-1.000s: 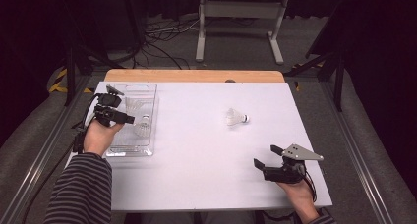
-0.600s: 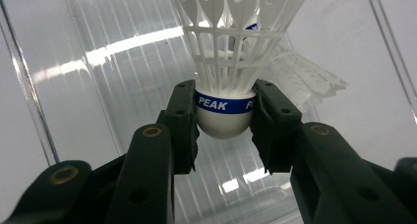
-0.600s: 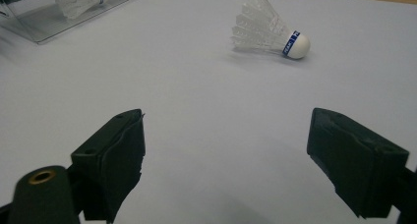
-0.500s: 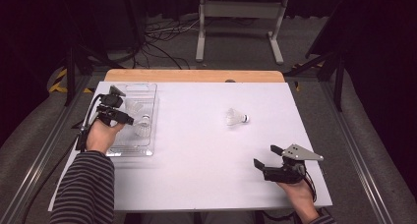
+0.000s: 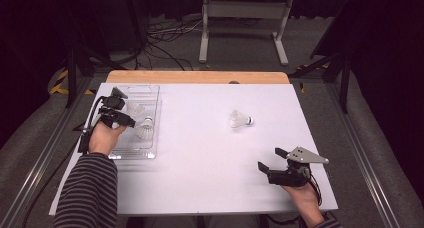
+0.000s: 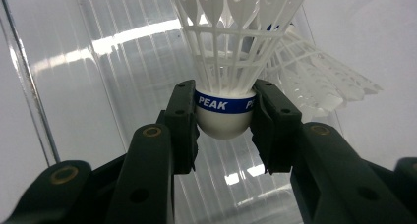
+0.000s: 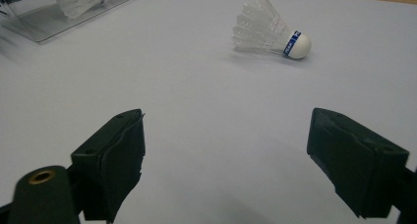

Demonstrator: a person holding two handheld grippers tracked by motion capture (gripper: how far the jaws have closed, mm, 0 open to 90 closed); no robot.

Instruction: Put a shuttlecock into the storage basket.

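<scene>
The shuttlecock (image 6: 227, 62) in the left gripper (image 6: 223, 128) looks about as light as anything on this table: a rounded white cork nose with a blue band, and a skirt of thin white feathers that I'd expect to bend or split under any squeeze. The cork is the only sensible place to take hold, firm enough to bear pressure and broad enough for two pads. It is smooth and domed, though, so I'd guess it could squirt out if pinched too near the tip.

That is just where the left gripper has it. Its jaws are partly closed, pinching the cork from both sides at the blue band, with the feathers fanning away untouched. This happens over the clear tray (image 5: 152, 95) that sits along the table's left edge, toward the far left corner; a second shuttlecock (image 6: 314, 76) lies in the tray just behind the held one.

A third shuttlecock (image 5: 240, 120) lies on its side on the white surface (image 5: 200, 178), right of centre and nearer the far edge, nose pointing right. The right gripper (image 5: 274, 159) rests by the near right corner, jaws spread wide, holding nothing and well apart from that shuttlecock.
</scene>
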